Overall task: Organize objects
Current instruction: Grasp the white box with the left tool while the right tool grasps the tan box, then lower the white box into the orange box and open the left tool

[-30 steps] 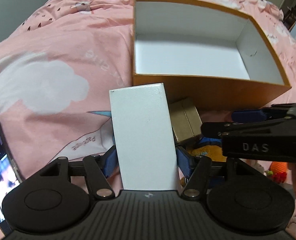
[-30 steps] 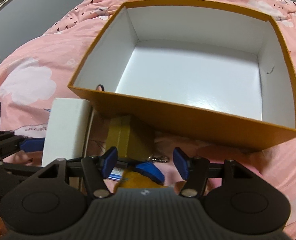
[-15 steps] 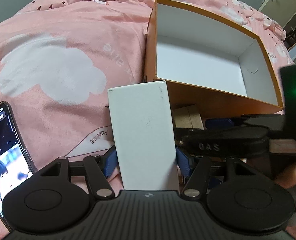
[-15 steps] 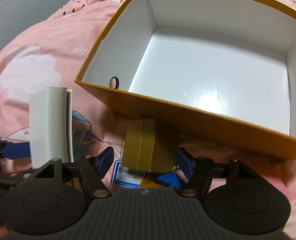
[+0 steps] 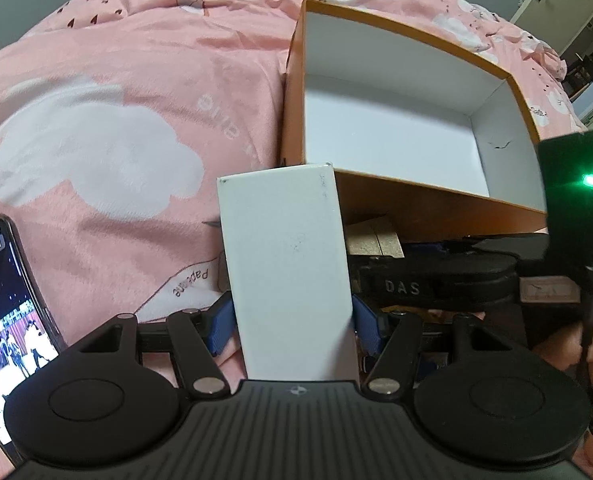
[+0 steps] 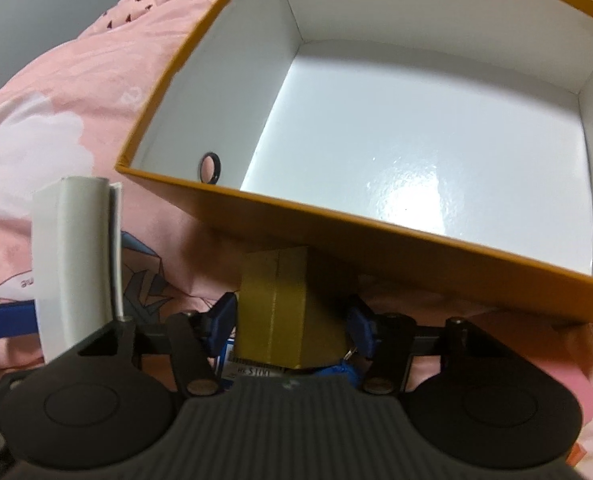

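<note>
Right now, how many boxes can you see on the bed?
3: a big open orange box on the bedspread, a white box in the left gripper, a small gold box between the right gripper's fingers. Others may be hidden.

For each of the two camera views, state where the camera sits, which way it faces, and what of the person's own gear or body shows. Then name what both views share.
Left wrist: behind the left gripper, facing the orange box; its fingers clamp a white box; right gripper crosses at right.
Right wrist: behind the right gripper, facing into the orange box; fingers flank a gold box.
Shared: all three boxes, pink bedspread.

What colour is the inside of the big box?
White inside the orange box, clearest in the right wrist view.
</note>
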A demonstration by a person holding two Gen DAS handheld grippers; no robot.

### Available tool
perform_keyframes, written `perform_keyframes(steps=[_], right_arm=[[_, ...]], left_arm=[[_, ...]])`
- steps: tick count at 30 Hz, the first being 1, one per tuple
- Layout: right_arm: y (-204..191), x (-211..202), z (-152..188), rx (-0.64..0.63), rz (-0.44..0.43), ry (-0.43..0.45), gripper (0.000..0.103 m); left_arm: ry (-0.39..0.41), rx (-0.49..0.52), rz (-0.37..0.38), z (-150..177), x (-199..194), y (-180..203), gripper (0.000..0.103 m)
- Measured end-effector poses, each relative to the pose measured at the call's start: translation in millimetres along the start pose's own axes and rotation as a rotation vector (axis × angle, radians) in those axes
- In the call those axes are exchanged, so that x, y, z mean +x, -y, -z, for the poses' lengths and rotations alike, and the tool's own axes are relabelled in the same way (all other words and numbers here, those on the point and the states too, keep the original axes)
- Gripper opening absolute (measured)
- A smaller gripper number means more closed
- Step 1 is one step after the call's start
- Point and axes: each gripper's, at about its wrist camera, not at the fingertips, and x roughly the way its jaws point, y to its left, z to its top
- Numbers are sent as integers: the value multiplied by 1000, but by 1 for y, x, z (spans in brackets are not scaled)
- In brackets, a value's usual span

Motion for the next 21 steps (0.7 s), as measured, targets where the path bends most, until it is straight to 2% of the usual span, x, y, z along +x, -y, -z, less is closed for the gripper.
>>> perform_keyframes(steps=[4,13,17,21], right_arm=[[2,-18,6,-7,-19,36,50],[8,-80,12,-21,-94,138,49],[14,-113,15,-26,-127,173,49],[22,-150,9,-31,-142,245,49]], left_arm=[[30,29,9,-1,-8,5,71],[78,96,69,-11,-37,19,71],[91,127,120,-26,-54,25,71],[111,181,158,-51,-68,37,71]])
